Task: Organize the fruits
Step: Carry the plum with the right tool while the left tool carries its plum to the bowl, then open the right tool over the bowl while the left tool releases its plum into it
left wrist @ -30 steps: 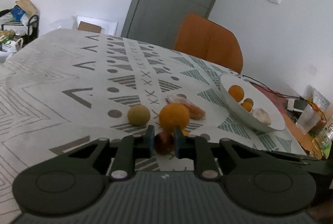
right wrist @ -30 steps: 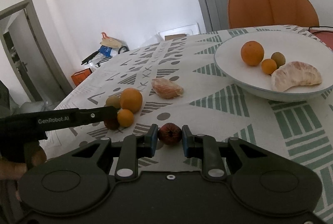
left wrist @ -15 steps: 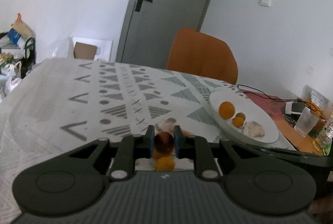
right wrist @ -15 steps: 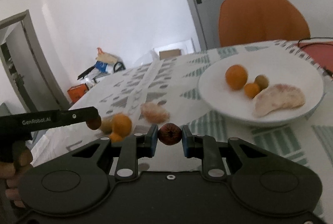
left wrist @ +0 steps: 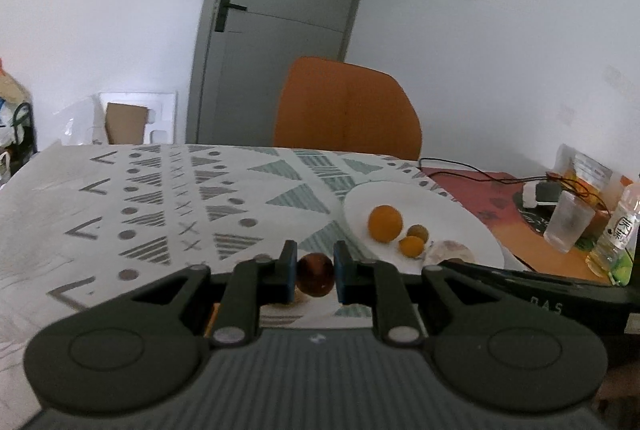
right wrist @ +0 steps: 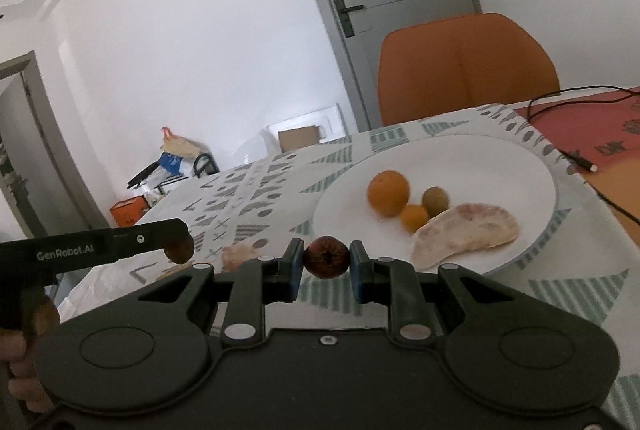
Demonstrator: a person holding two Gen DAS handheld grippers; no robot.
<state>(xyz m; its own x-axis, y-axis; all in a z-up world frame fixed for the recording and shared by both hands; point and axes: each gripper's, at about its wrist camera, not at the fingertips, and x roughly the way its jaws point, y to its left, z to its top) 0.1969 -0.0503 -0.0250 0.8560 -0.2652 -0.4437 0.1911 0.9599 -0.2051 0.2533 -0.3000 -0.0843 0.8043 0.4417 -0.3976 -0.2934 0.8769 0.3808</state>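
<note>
Both grippers are carrying fruit in the air above the patterned tablecloth (left wrist: 168,206), presumably so each piece can go straight into the white plate (right wrist: 520,166) with the rest. The left gripper (left wrist: 315,274) has its jaws drawn in tight on a dark reddish-brown fruit (left wrist: 315,275), pinched at its widest part so it cannot roll out. The right gripper (right wrist: 326,257) has its jaws closed the same way on a wrinkled dark red fruit (right wrist: 326,256); it could be a fig or a dried plum, the view is too soft to say.

From the right gripper, the plate lies at about one o'clock, already holding an orange (right wrist: 388,192), a small orange (right wrist: 415,217), a kiwi-like fruit (right wrist: 435,201) and a peeled pomelo segment (right wrist: 468,234). Another peeled segment (right wrist: 239,255) lies on the cloth at about ten o'clock, not yet collected.
</note>
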